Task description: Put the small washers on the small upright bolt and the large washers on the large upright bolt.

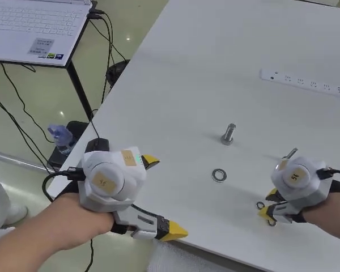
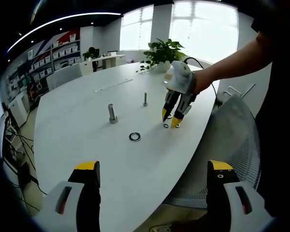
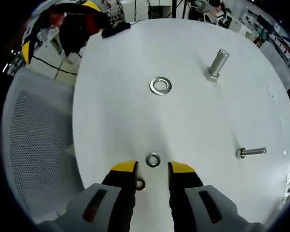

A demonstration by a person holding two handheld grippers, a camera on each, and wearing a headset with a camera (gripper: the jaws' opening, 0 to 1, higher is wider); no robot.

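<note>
Two upright bolts are counted: one large bolt [image 1: 228, 135] and one small bolt [image 1: 290, 153]. Three washers are counted: one large washer [image 1: 219, 175] and two small washers [image 3: 153, 159] [image 3: 140, 184]. Two grippers are seen, the left gripper [image 1: 163, 196] and the right gripper [image 2: 170, 120]. One power strip [image 1: 306, 83] and one laptop [image 1: 34, 25] are counted.

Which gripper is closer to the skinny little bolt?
Right. The right gripper is at the small washers, just in front of the small bolt. The left gripper is at the table's near edge, far across, beyond the large washer.
</note>
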